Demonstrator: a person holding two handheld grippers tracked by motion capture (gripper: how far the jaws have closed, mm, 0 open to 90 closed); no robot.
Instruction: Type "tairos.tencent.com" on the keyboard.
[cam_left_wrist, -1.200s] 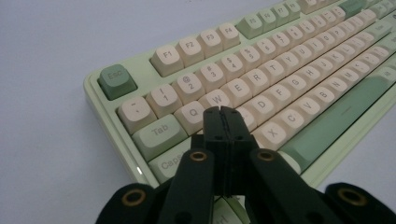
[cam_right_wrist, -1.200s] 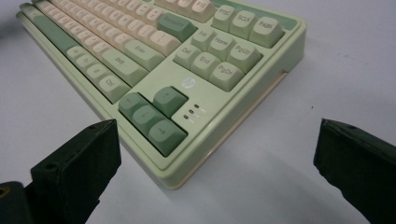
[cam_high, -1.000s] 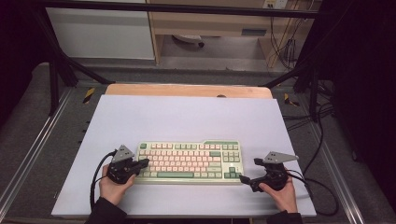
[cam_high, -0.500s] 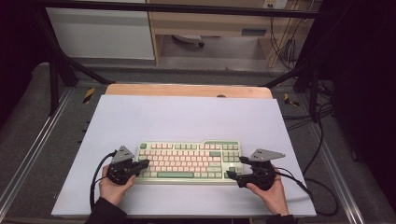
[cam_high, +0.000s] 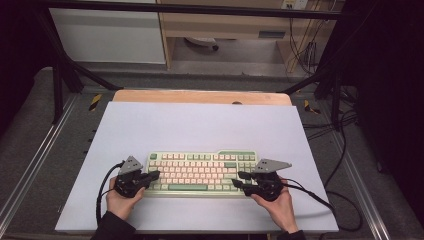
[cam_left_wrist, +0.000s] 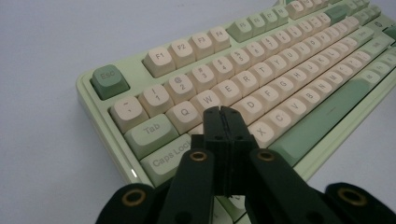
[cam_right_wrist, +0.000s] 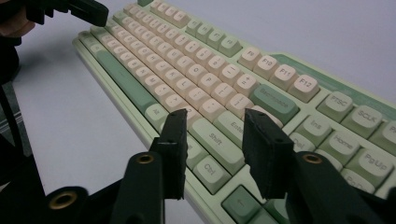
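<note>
Open mat on three sides of the keyboard

From my seat the keyboard (cam_high: 202, 172) blocks the near centre, with the left gripper (cam_high: 152, 176) at its 9 o'clock end and the right gripper (cam_high: 239, 179) at 3; toward 12 the mat (cam_high: 200, 125) lies free.

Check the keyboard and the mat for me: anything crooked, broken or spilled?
Nothing stands out. The keyboard lies flat and square on the lilac mat, keycaps all seated, no spill. The left gripper is shut over its left end; the right gripper, jaws just closing, hovers over its right end.
</note>
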